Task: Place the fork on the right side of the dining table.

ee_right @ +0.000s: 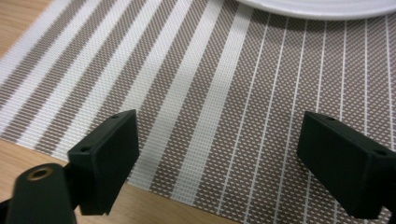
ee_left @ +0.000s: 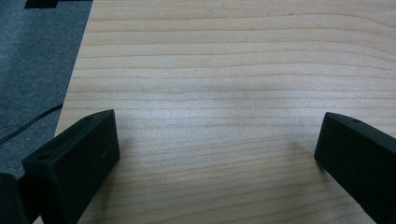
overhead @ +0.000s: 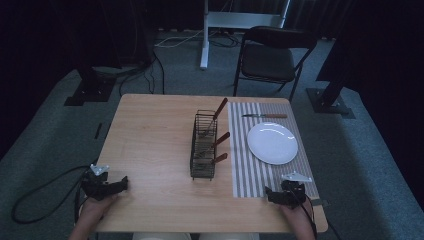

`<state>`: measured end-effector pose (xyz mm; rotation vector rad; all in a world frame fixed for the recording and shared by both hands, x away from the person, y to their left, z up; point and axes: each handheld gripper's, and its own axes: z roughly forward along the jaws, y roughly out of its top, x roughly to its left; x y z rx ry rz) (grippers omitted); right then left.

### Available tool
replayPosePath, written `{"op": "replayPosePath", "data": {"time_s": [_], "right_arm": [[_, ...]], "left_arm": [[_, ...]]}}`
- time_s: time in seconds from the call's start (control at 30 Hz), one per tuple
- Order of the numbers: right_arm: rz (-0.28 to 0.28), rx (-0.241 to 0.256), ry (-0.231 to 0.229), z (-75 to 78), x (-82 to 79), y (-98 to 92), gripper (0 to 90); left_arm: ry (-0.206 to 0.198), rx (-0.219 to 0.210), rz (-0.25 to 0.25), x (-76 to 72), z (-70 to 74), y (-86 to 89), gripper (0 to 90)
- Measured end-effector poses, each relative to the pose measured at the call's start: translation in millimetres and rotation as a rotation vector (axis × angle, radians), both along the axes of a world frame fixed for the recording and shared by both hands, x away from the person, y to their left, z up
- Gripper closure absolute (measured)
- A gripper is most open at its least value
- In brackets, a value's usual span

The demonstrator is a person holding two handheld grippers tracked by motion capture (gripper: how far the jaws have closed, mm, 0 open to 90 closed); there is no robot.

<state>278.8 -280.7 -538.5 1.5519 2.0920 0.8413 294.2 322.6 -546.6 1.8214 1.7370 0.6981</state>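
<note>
A black wire caddy [overhead: 204,145] stands mid-table with three wooden-handled utensils [overhead: 220,140] sticking out of it. To its right lies a striped placemat [overhead: 250,170] bearing a white plate [overhead: 272,143]; a wooden-handled knife [overhead: 265,116] lies beyond the plate. My left gripper [overhead: 120,184] rests at the table's near left corner, open over bare wood [ee_left: 219,93]. My right gripper [overhead: 270,194] sits at the near right, open over the placemat's front edge [ee_right: 224,116], with the plate's rim [ee_right: 317,7] just ahead. Nothing lies between either pair of jaws.
The wooden table [overhead: 150,145] has bare surface left of the caddy. A dark folding chair [overhead: 270,57] stands beyond the far edge, with a white stand leg [overhead: 204,35] and cables on the grey carpet. Black stand bases [overhead: 90,90] flank the table.
</note>
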Motion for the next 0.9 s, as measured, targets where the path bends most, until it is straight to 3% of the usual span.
{"op": "replayPosePath", "data": {"time_s": [0.57,0.9], "right_arm": [[0.057,0.036,-0.018,16.3,-2.1,11.8,14.5],[0.080,0.056,-0.054,29.8,-4.8,17.5,16.1]], "left_arm": [[0.001,-0.001,0.002,-0.4,0.1,-0.2,0.2],[0.001,-0.001,0.003,-0.6,0.1,-0.3,0.3]]}}
